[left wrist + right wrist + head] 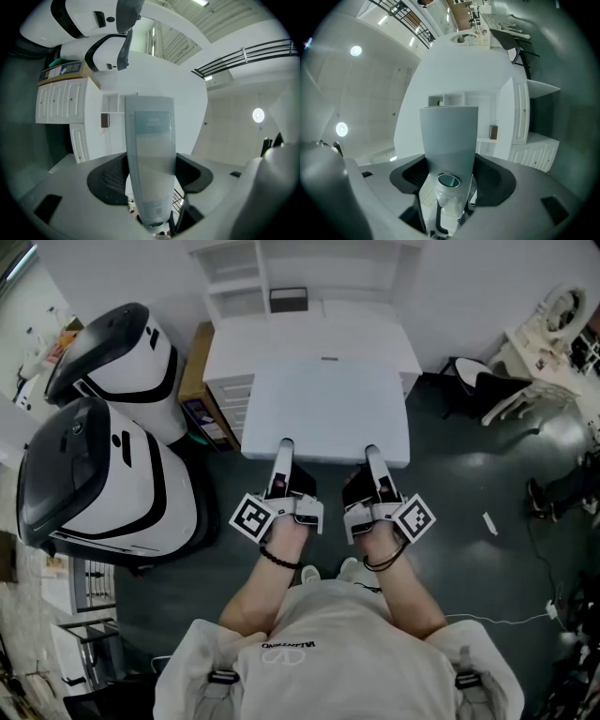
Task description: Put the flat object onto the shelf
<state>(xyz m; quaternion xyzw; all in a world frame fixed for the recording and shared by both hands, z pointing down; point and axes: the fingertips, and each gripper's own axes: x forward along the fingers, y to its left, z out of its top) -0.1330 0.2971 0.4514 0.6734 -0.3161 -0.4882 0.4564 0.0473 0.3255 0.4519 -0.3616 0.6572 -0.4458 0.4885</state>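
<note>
Plainly, the flat object (289,299), dark brown, sits low in the white shelf (356,268) that stands on the dresser (281,343). It is just right of the shelf's left column of cubbies (230,266). Whether it lies or leans I cannot tell.

Both tongs are well apart from it, at the near edge of the white worktop (323,404) in front of the dresser. The left tongs (287,452) have their jaws wide apart with nothing between them. The left gripper view shows one pale jaw broadside, with the shelf and the flat object far beyond. The right tongs (369,456) likewise stand wide and empty, aimed at the same shelf. From above, their tips overlap the worktop's near edge; whether they touch it cannot be told.

The left hand (281,532) and right hand (380,538) hold the tongs side by side, near each other, each wrist with a dark band.

Left of the dresser stand a far machine (112,357) and a near machine (103,479), both white and black. A chair (483,390) stands on the dark floor (469,493) to the right.
</note>
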